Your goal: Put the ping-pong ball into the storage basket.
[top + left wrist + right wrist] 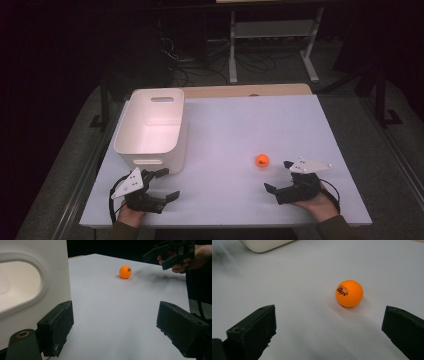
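Observation:
An orange ball (262, 160) with black print rests on the white table top (235, 130), right of centre. My right gripper (278, 176) lies just beside it near the front edge, open, with nothing between its jaws. In the right gripper view the ball (349, 293) sits a short way ahead of the wide-set jaws, nearer the right one. My left gripper (167, 184) rests open at the front left, just in front of the white bin (152, 129). In the left gripper view the ball (125, 272) is far ahead and the bin's wall (30, 285) stands close on the left.
The bin stands empty, with handle slots in its end walls. A wooden strip (245, 91) edges the table's far side. Beyond it are a white metal frame (270, 40) and cables on a dark floor. The other hand with its gripper (175, 253) shows in the left gripper view.

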`<state>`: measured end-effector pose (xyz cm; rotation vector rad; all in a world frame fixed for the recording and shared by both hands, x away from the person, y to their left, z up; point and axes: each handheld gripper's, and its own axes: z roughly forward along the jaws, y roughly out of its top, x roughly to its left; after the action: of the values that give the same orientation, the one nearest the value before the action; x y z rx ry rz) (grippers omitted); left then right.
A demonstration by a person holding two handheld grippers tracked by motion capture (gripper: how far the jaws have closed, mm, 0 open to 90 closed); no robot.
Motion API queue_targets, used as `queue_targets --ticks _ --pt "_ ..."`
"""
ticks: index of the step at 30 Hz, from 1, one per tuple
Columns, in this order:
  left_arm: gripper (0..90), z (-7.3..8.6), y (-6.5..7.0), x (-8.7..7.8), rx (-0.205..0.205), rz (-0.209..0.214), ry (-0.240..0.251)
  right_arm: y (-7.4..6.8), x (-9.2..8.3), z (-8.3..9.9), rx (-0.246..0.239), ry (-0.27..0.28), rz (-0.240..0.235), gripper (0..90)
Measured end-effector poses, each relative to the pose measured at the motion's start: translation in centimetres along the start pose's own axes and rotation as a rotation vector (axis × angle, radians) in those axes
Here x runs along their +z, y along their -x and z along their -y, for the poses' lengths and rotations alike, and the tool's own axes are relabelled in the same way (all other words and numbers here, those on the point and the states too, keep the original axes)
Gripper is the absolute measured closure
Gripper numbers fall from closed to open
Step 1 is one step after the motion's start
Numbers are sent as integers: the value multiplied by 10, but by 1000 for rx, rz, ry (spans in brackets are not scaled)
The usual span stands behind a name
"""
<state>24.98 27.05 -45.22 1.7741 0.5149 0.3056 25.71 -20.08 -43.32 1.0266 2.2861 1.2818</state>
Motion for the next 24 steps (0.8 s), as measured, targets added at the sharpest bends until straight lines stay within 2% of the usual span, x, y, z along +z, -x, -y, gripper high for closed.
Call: queue_targets --ticks 24 --pt "140 0 -1 -1 -9 6 7 -1 -1 -3 4 -1 19 0"
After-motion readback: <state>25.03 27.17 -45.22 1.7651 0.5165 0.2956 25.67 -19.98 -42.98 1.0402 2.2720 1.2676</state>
